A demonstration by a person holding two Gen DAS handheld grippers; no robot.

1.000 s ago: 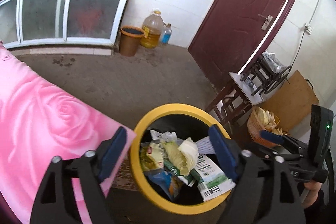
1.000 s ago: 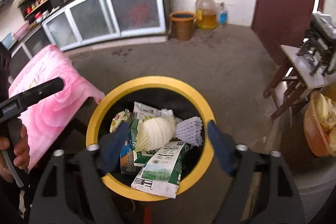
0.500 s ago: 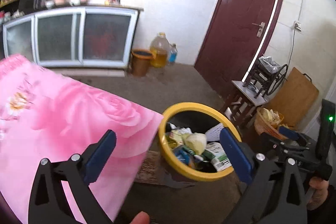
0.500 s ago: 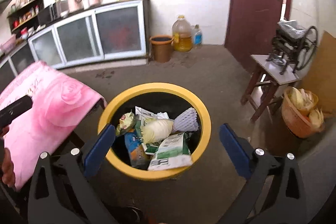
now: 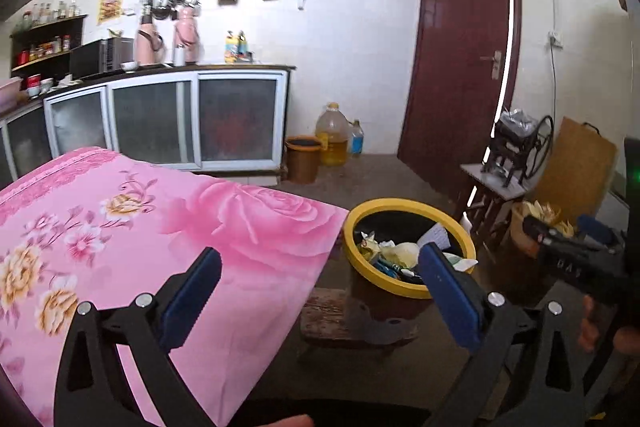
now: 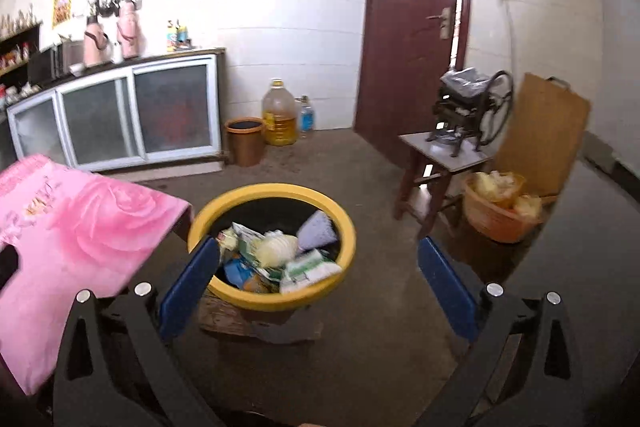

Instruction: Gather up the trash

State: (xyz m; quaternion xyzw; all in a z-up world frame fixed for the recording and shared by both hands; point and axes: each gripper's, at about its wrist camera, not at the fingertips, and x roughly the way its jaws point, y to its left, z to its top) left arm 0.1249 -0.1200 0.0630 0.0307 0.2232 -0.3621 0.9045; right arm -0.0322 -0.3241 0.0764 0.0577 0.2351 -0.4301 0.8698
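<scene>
We hold the left gripper [image 5: 318, 289] and right gripper [image 6: 318, 279] spread wide, nothing between their blue pads. Beyond them the yellow-rimmed bin [image 6: 344, 227], full of trash [image 6: 280, 253], stands on the floor just beside the pink-clothed table [image 5: 132, 223].

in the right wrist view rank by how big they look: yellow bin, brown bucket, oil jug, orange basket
1. yellow bin, largest by far, though nearest the camera.
2. orange basket.
3. and 4. brown bucket and oil jug look about alike; not ranked.
</scene>
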